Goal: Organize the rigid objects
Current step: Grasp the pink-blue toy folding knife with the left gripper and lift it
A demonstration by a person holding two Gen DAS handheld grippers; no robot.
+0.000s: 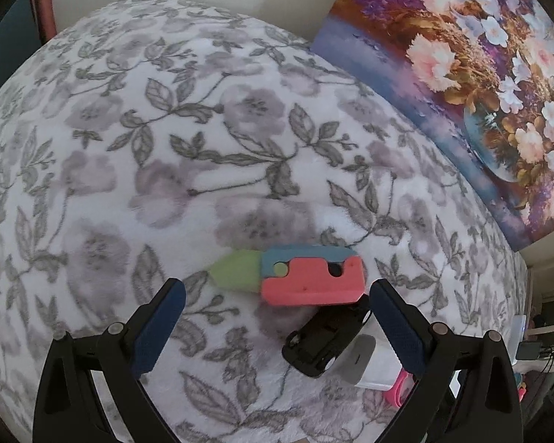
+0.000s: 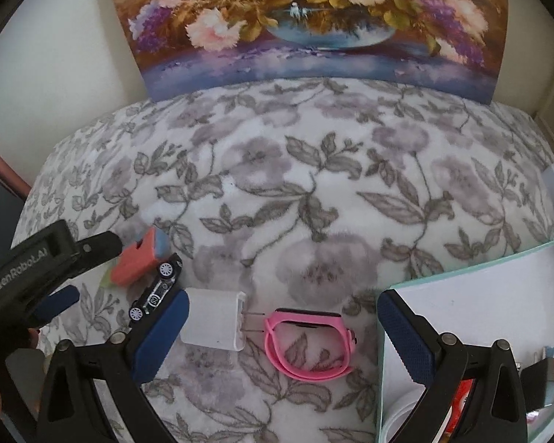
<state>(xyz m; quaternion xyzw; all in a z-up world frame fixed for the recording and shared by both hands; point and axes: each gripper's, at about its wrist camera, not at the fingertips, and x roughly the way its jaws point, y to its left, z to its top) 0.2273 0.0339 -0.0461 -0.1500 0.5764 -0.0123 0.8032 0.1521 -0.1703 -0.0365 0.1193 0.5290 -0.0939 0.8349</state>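
**4 loose items on the blanket, both grippers empty, tray at right**

Left gripper (image 1: pixel 277 317): jaws spread wide, nothing between them. It sits low over the toy knife (image 1: pixel 295 273) (pink/blue body, green tip), with the black toy car (image 1: pixel 325 343) lying just in front of the knife on the near side. Looks like a line-up for a pick on 1 of those 2; can't tell which, as both fall inside the jaw span.

Right gripper (image 2: pixel 282 328): also wide open and holding nothing. The pink wristband (image 2: pixel 308 343) lies squarely between its fingers, and the white charger plug (image 2: pixel 214 321) touches or nearly touches the left pad, prongs pointing at the band. Likely target is the band.

The mint-edged tray (image 2: pixel 472 262) sits just right of the right gripper on the floral blanket (image 2: pixel 314 192). Judging by placement, it's the drop-off: a few things are already in it, partly hidden behind the finger, so no count there.

Count outside the tray: 1 knife, 1 car, 1 plug, 1 band. All 4 lie in a rough row, car touching or almost touching the knife. 1 floral painting (image 2: pixel 306 18) leans at the back.
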